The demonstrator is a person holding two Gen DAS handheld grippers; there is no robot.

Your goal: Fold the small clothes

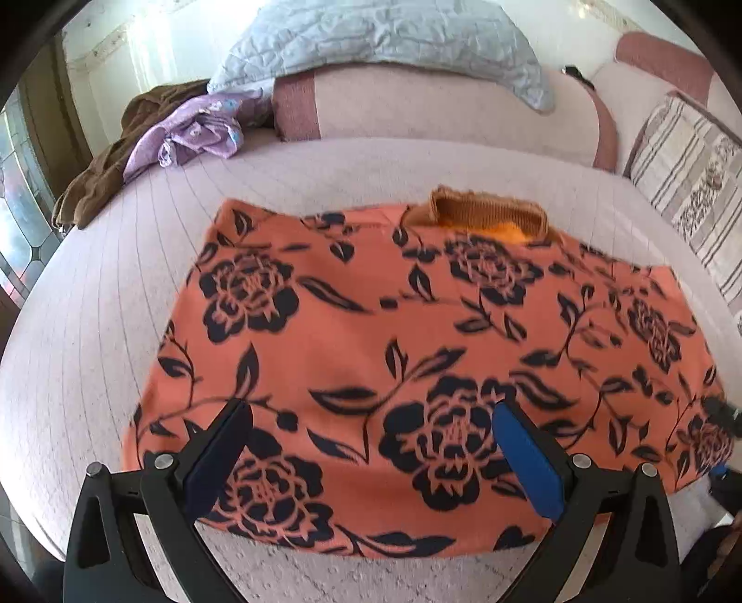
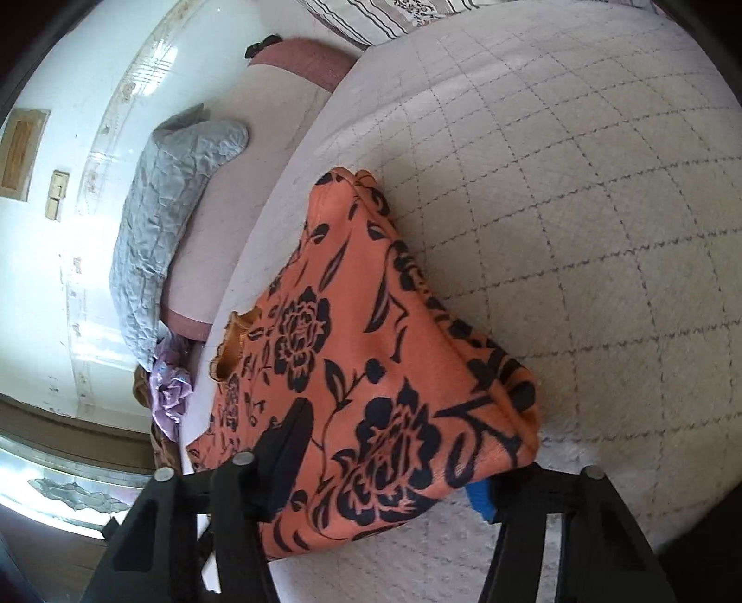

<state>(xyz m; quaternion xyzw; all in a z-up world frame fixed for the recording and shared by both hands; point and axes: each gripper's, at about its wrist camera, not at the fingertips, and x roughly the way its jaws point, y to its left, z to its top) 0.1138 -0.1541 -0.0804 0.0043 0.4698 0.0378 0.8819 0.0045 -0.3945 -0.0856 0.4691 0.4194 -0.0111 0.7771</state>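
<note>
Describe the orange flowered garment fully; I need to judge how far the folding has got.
The orange garment is a soft knit printed with dark navy roses and leaves. It lies spread on the pale quilted bed cover, roughly rectangular, with a ribbed mustard neckband at its far edge. Its right edge looks doubled over, thick and raised. The right gripper straddles that near corner, the cloth between its fingers. The left gripper hovers open above the near edge.

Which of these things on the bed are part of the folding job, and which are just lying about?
Part of the job:
- orange floral top, spread on the bed
- left gripper, open above it
- right gripper, at its corner

Lying about:
- purple cloth
- brown garment
- blue quilt
- striped pillow
- pink bolster
</note>
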